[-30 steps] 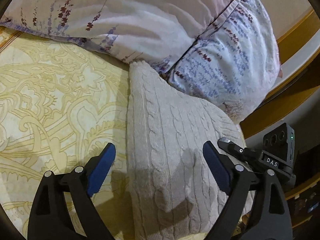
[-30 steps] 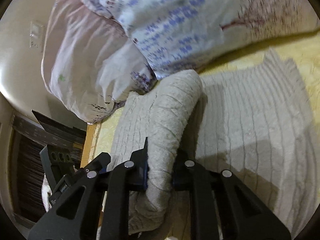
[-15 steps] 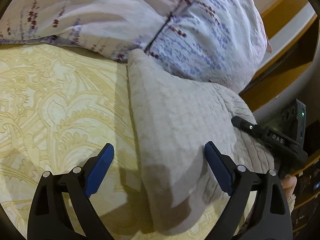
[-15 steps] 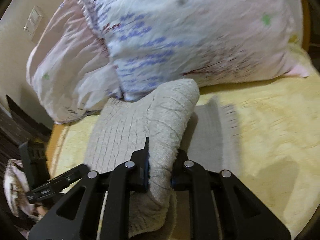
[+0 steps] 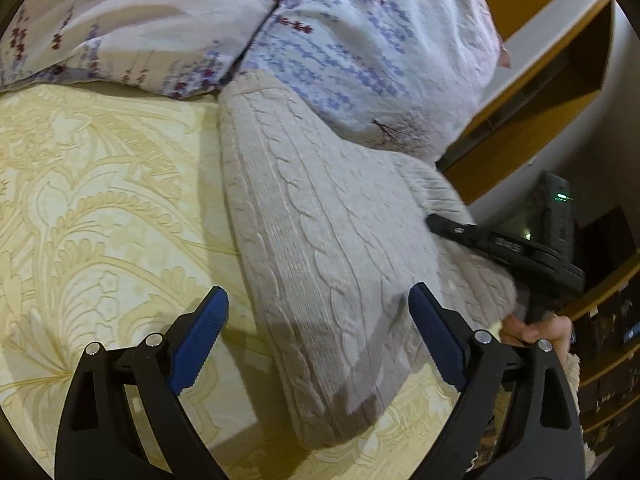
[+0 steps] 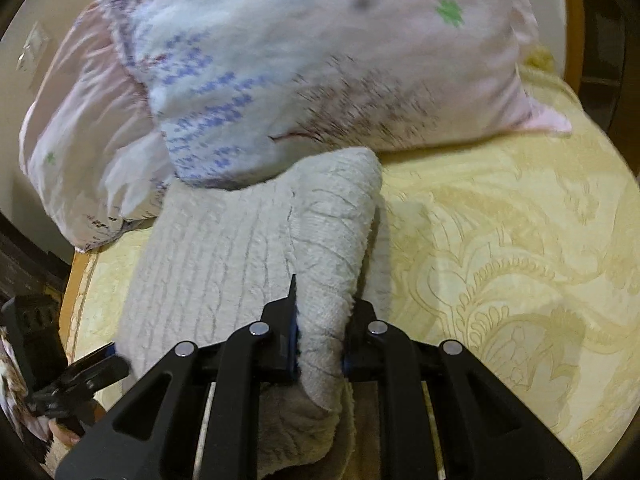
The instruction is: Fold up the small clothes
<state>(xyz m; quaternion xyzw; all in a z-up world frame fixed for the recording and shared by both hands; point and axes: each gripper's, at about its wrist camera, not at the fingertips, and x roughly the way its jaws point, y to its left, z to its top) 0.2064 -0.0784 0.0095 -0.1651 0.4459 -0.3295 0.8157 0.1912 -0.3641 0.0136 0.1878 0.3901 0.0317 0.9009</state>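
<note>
Sweater, cream cable-knit, lies on the yellow bedspread with its far end touching the floral pillows. My right gripper is clenched on a raised fold of knit at the near edge, presumably to carry that layer over the rest. My left gripper hangs released, jaws wide, straddling the garment's near corner without touching it, likely ready to pin or smooth the fold once it lands.

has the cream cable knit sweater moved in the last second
Yes. In the right wrist view, the cream cable-knit sweater, clamped by the right gripper, has come off the yellow patterned bedspread beside it, folded leftward.
</note>
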